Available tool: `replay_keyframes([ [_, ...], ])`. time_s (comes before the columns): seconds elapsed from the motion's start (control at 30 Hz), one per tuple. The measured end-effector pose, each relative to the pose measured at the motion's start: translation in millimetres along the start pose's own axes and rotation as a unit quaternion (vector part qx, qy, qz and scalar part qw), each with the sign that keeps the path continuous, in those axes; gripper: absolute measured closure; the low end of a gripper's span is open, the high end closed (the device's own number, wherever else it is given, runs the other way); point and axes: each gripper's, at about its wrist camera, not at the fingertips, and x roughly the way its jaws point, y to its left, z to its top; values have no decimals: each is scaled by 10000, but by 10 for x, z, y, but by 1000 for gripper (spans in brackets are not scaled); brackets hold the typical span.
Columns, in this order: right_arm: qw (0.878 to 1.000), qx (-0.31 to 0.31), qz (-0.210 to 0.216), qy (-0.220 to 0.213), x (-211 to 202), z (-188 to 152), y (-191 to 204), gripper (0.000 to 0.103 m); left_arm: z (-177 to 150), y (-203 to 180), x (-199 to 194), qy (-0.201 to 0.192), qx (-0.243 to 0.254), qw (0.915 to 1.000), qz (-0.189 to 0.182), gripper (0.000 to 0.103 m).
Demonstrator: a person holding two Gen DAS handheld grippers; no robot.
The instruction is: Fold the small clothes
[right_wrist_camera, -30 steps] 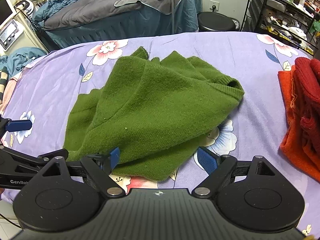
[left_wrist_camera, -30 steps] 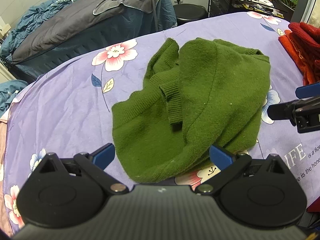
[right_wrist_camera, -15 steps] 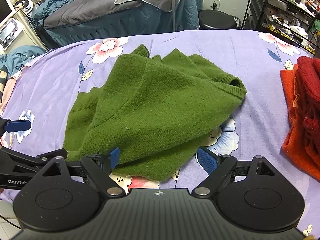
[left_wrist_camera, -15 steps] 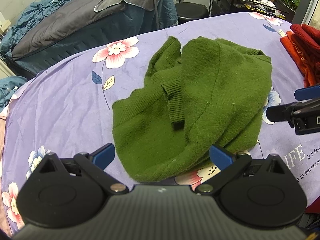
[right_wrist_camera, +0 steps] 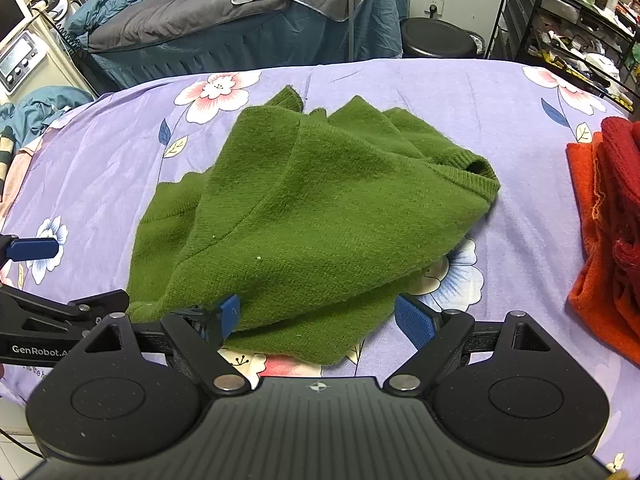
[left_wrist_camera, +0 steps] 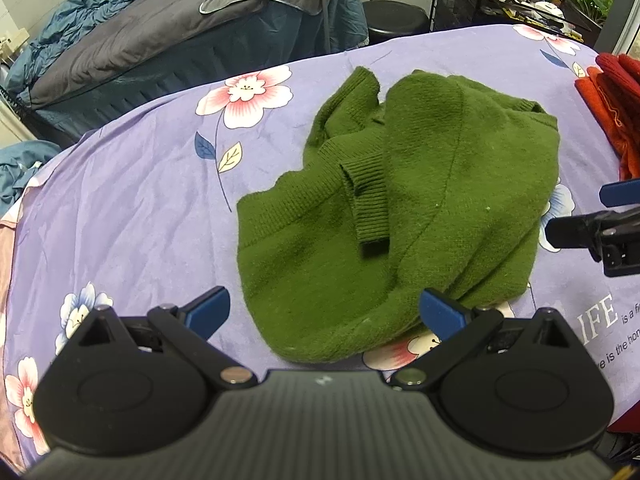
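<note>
Two grippers, both w/ jaws wide apart, nothing between them. Left gripper (left_wrist_camera: 323,313) hovers at the near edge of the green sweater (left_wrist_camera: 404,216); right gripper (right_wrist_camera: 316,317) sits at the near edge too, approx. from the other side. Sweater lies crumpled mid-sheet on the purple floral sheet (left_wrist_camera: 132,208), folded over itself, so its shape is hard to read: one ribbed cuff (left_wrist_camera: 370,204) lies across the top in the left view, but the rest of that sleeve disappears under the folds. In the right view a ribbed opening (right_wrist_camera: 478,174) shows at the far right corner; can't tell if it's neck or cuff. Second sleeve not made out.

Right gripper's left pad (right_wrist_camera: 229,312) overlaps the sweater's hem in the picture; touching or just above, can't tell. Left gripper's arm enters the right view at the left edge, body cut off; likewise only the right gripper's finger tip (left_wrist_camera: 618,194) and part of its arm show at the left view's right edge.

Red/orange clothes (right_wrist_camera: 604,236) lie on the sheet, right of the sweater, apart from it, cut off by frame. Printed text on the sheet (left_wrist_camera: 612,320) only partly readable ("IFE", "is a"). Behind: bed w/ grey cover (right_wrist_camera: 208,12), black stool (right_wrist_camera: 436,38), wire shelf (right_wrist_camera: 560,20), contents too small to tell.
</note>
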Motion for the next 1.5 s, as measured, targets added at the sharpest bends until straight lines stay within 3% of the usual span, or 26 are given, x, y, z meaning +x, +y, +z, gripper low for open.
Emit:
replay_keyframes([
  [0.37, 9998, 58, 63, 164, 34, 28, 19, 0, 13, 97, 77, -121, -9, 9999, -13, 0],
  [0.47, 9999, 96, 40, 126, 33, 48, 32, 0, 16, 184, 104, -203, -89, 9997, 135, 0],
  [0.63, 9995, 71, 286, -135, 54, 94, 201, 0, -60, 592, 183, -264, -609, 9972, 348, 0],
  [0.77, 9990, -234, 272, -268, 239, 146, 531, 0, -243, 948, 229, -170, -726, 9955, 593, 0],
  [0.9, 9992, 93, 327, -196, 483, 183, 807, 0, -457, 1186, 194, -125, -851, 9934, 758, 0],
  [0.93, 9992, 141, 303, -206, 551, 166, 884, 0, -494, 1219, 183, -105, -879, 9931, 767, 0],
  [1.0, 9998, 86, -180, -94, 738, 120, 1041, 0, -532, 1241, 177, -54, -892, 9935, 709, 0],
  [1.07, 9981, -107, -541, -269, 875, 56, 1137, 0, -528, 1228, 166, -66, -847, 9943, 637, 0],
  [1.1, 9972, -186, -694, -219, 943, 10, 1137, 34, -513, 1208, 167, -72, -802, 9951, 579, 0],
  [1.13, 9977, -209, -611, -197, 963, -38, 1085, 56, -492, 1171, 166, -72, -742, 9959, 520, 0],
  [1.2, 9993, 144, -97, -328, 839, -140, 832, 77, -425, 1077, 196, -96, -596, 9978, 286, 0],
  [1.33, 9981, 412, 204, -400, 338, -425, 256, 83, -221, 830, 276, -232, -245, 9992, -234, 0],
  [1.4, 9982, 448, -1, -401, 45, -636, -62, 84, -75, 682, 302, -339, -94, 9981, -509, 0],
  [1.5, 9942, 961, -480, -76, -284, -1011, -579, 85, 162, 450, 300, -518, -30, 9950, -859, 0],
])
